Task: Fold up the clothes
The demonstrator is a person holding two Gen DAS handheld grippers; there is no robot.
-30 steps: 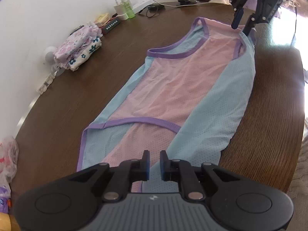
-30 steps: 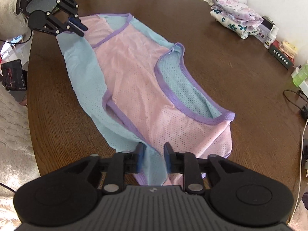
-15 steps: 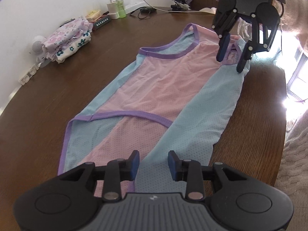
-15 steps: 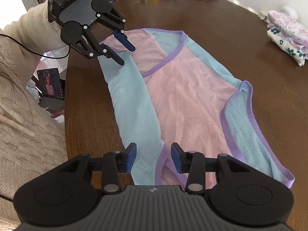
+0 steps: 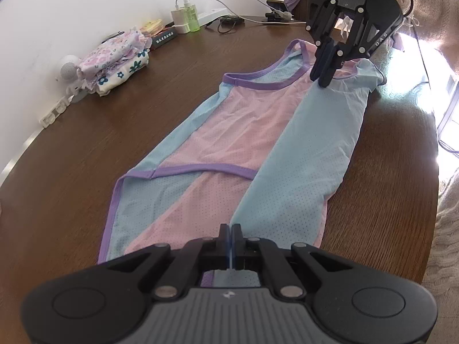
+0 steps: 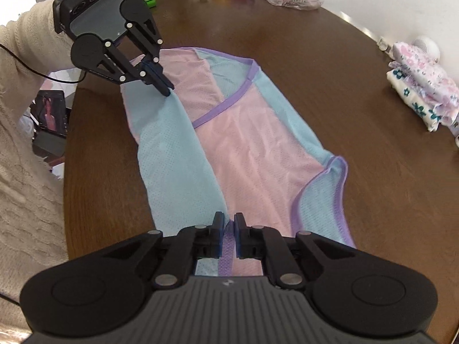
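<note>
My table [image 5: 86,132] carries the garment [image 5: 243,132] spread lengthwise, pink and blue mesh with purple trim. One long blue side panel already lies turned over the pink middle; the far side is still unfolded, and no crosswise fold is made, so I judge I'm early on. My left gripper [image 5: 230,230] has just closed on the fabric at one end, my right gripper [image 6: 228,223] on the purple trim at the other.
</note>
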